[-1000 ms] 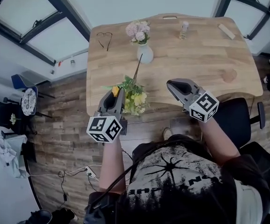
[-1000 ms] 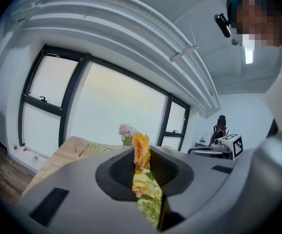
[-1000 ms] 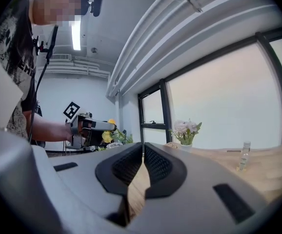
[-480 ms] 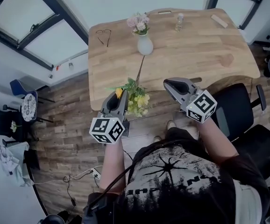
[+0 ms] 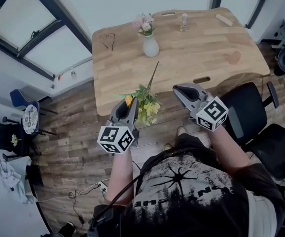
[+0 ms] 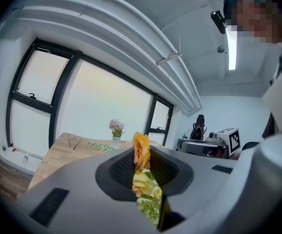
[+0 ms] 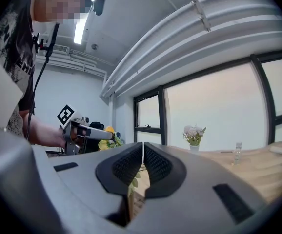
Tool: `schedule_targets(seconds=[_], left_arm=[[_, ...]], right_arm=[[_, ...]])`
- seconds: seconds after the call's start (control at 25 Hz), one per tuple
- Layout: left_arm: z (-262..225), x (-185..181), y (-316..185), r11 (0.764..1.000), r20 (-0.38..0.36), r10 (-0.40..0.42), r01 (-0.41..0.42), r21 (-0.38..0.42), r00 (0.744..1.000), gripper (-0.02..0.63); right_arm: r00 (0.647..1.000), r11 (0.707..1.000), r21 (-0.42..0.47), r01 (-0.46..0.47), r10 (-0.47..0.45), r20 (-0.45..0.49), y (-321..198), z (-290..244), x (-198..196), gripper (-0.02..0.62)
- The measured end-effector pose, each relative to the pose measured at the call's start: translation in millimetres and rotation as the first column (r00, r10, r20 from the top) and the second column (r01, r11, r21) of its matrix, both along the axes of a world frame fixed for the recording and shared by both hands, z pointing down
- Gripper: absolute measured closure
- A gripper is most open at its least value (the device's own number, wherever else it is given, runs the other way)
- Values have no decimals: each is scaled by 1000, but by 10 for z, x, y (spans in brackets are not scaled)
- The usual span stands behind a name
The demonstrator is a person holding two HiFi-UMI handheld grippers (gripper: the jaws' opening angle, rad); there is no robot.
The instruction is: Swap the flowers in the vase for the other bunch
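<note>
While the left hand-held gripper (image 5: 125,105) clamps the yellow bunch (image 5: 148,107), the right hand-held gripper (image 5: 177,89) has its jaws together.

Yellow bunch drawn back from the table.
The left gripper (image 5: 127,103) carried the yellow bunch (image 5: 145,105) back past the table (image 5: 206,48) edge, its stem drawing away from the vase (image 5: 150,47); the right gripper (image 5: 178,89) retreated alongside.

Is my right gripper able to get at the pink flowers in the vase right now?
Probably yes, after a long reach: the right gripper is empty but shut, and only tabletop lies between it and the pink flowers in the vase.
</note>
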State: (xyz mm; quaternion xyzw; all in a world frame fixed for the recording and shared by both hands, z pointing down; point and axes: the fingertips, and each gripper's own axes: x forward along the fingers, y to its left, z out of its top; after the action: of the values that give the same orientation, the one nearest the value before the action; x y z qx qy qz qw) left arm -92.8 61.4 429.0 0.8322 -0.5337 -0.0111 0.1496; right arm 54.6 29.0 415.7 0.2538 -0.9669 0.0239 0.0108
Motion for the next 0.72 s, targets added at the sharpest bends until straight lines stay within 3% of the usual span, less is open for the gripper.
schedule_targets(seconds=[0.72], left_arm=[[-90, -91, 272, 1000, 5, 9, -9, 19, 1000, 531]], right_arm=[[1000, 1000, 25, -14, 14, -17, 264, -27, -72, 578]])
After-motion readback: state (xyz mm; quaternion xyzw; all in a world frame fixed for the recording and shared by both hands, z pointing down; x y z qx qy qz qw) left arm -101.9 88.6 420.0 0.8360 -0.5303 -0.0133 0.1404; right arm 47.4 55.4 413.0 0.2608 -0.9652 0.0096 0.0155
